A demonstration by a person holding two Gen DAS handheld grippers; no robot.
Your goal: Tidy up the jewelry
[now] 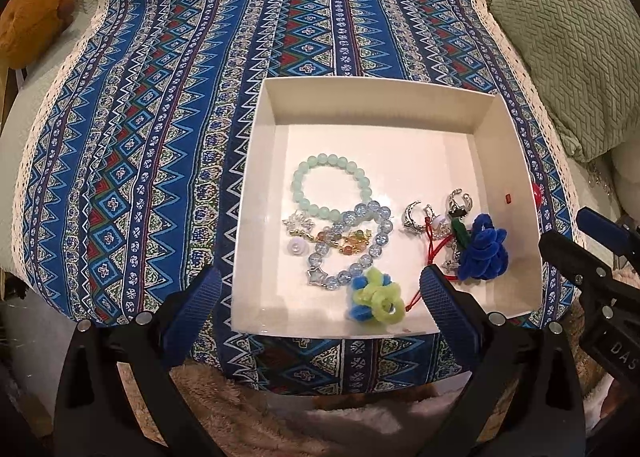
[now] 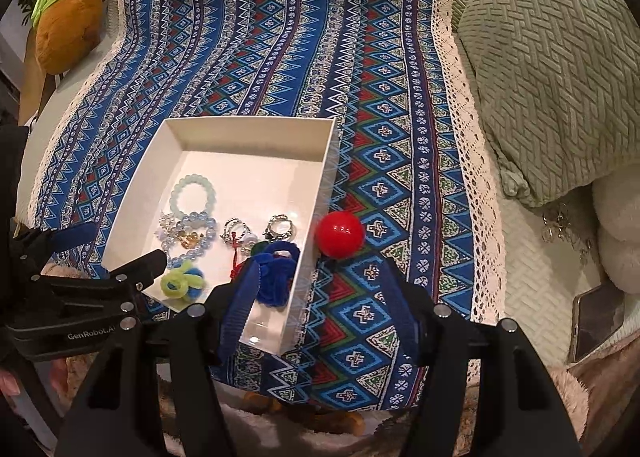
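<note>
Nearly everything already sits in the white box (image 2: 320, 177); only the red ball (image 2: 340, 234) lies outside. It rests just ahead of your right gripper (image 2: 320, 309), whose fingers are apart and empty. Your left gripper (image 1: 320, 305), likewise spread, straddles the box's near edge. Next, close on the ball squarely; it may roll.

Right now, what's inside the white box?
In the white box: mint bead bracelet, blue bead bracelet, silver rings, two pipe-cleaner flowers. Anything under the flowers is hidden.

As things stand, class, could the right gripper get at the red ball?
Probably yes. The right gripper is open and empty, and the red ball lies on the cloth just ahead of it, outside the box wall, with nothing lying between them.
</note>
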